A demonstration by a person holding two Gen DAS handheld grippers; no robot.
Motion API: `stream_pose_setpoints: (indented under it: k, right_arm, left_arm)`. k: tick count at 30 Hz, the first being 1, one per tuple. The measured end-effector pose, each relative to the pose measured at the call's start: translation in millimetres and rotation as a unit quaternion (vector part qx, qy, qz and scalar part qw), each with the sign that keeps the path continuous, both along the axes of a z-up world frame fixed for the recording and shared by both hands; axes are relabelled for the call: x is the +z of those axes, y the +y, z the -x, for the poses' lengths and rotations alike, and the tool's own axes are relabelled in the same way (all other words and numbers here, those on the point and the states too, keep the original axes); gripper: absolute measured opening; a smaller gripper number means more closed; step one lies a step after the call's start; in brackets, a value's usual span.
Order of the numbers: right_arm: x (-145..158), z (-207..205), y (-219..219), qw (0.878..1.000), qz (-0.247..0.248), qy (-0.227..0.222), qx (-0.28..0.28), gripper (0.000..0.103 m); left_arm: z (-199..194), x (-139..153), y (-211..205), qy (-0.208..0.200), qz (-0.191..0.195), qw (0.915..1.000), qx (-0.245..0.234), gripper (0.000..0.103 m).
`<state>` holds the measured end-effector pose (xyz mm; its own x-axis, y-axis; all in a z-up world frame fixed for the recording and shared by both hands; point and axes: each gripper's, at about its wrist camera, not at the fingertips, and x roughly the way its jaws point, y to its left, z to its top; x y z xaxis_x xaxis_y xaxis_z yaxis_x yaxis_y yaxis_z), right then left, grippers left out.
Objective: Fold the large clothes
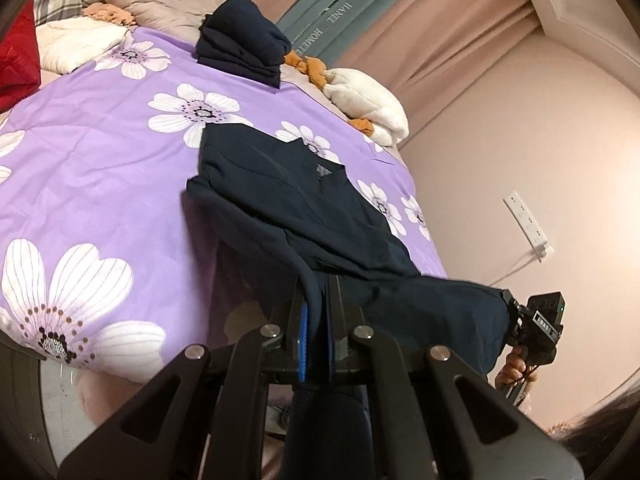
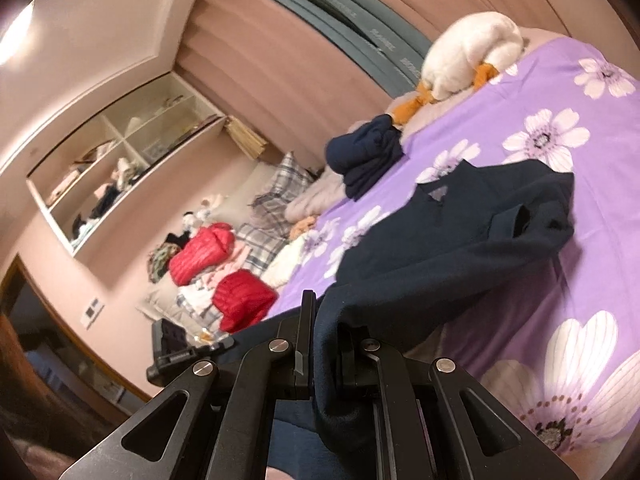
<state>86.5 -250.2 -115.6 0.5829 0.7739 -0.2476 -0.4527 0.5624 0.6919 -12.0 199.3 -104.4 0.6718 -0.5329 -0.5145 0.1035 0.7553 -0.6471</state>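
Observation:
A dark navy shirt (image 1: 304, 208) lies on the purple flowered bedspread (image 1: 100, 152) with its collar toward the far side. Its near hem is lifted off the bed. My left gripper (image 1: 318, 300) is shut on one corner of the hem. My right gripper (image 2: 324, 320) is shut on the other corner; it also shows in the left wrist view (image 1: 510, 312) at the right, with navy cloth stretched between the two. In the right wrist view the shirt (image 2: 460, 232) runs from the jaws up onto the bedspread (image 2: 560, 260).
A folded navy pile (image 1: 244, 40) sits at the far edge of the bed, also in the right wrist view (image 2: 364, 156). A white plush duck (image 1: 368, 104) lies beside it. Red jackets (image 2: 224, 272) and plaid pillows lie at the bed's head. A wall socket (image 1: 528, 220) is at the right.

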Motion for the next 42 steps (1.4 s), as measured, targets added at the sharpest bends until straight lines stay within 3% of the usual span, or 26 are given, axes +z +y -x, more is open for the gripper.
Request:
stream_pose_setpoints:
  k: [10,16,42]
  right_arm:
    - [2,-28,-5,1.0,-0.023,0.003,-0.009,0.009]
    - [4,-42,-4,0.999,-0.022,0.005,-0.023,0.009]
    - [-4,-89,-18,0.996,-0.041,0.041,-0.069,0.009]
  left_arm:
    - [-42,4,16,0.005,0.028,0.9994,0.02,0.006]
    - [-71,16,20,0.002,0.004,0.9996,0.029,0.007]
    - [-134,11,29,0.017,0.002,0.9987,0.048,0.007]
